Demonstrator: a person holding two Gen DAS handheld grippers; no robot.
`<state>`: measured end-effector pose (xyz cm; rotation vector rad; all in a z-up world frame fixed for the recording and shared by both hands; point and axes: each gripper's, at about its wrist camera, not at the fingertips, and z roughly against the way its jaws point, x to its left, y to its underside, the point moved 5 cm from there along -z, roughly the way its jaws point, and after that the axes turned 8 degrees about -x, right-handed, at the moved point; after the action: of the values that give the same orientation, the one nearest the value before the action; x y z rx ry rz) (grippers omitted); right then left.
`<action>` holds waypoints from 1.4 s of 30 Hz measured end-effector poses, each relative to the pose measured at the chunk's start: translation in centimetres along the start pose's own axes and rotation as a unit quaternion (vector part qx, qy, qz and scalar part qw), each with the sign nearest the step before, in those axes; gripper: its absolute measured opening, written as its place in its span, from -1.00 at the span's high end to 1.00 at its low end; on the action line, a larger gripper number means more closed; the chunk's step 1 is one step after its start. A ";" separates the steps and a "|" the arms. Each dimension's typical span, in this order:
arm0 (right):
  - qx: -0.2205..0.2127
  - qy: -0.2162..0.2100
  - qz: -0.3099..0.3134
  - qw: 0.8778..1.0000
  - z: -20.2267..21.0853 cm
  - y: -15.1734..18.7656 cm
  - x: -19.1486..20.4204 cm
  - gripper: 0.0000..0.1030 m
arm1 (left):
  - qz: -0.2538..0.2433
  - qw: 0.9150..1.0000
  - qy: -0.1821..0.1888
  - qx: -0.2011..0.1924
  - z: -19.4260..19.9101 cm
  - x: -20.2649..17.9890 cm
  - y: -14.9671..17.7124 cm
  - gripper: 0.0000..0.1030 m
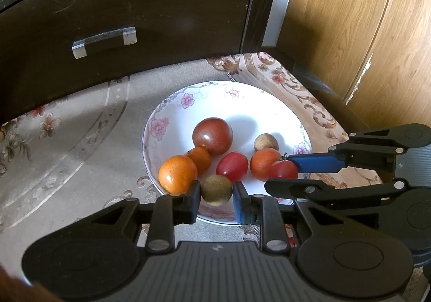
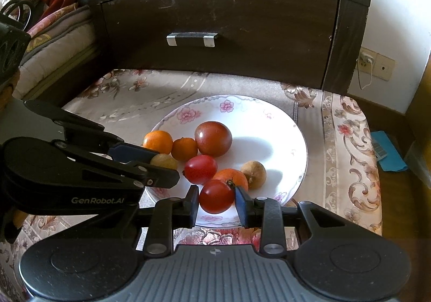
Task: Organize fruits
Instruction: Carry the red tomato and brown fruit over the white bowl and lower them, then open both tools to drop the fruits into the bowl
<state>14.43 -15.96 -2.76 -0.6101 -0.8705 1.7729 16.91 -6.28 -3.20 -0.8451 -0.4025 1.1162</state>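
On the plate [image 2: 282, 124]: three oranges, three tomatoes, two longans; left gripper [image 1: 216, 194] clamps longan [image 1: 216, 190], right gripper [image 2: 216, 201] tomato [image 2: 216, 196].

Dark wooden drawer [image 2: 221, 32] with metal handle [image 2: 191, 39], floral cloth [image 2: 347, 145], wall socket [image 2: 375, 62]

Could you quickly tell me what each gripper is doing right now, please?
Left gripper: closed on a brown longan over the plate.
Right gripper: closed on a small red tomato.
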 end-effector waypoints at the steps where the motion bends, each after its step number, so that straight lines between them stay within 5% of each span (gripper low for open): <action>1: 0.000 0.000 0.000 1.000 0.0 0.0 0.0 0.49 | -0.001 1.000 -0.001 -0.001 0.0 0.0 0.0 0.34; 27: -0.020 0.012 -0.007 1.000 2.0 -0.5 -0.6 0.36 | -0.017 1.000 -0.007 -0.019 2.3 -0.7 0.2 0.09; 42: -0.023 0.019 -0.027 0.999 4.5 0.2 0.6 0.33 | -0.016 0.998 -0.042 -0.034 4.8 -1.0 1.2 -0.12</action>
<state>10.75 -16.67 -0.12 -0.6433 -0.8963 1.6913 12.57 -5.09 -0.94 -0.8513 -0.5242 1.1164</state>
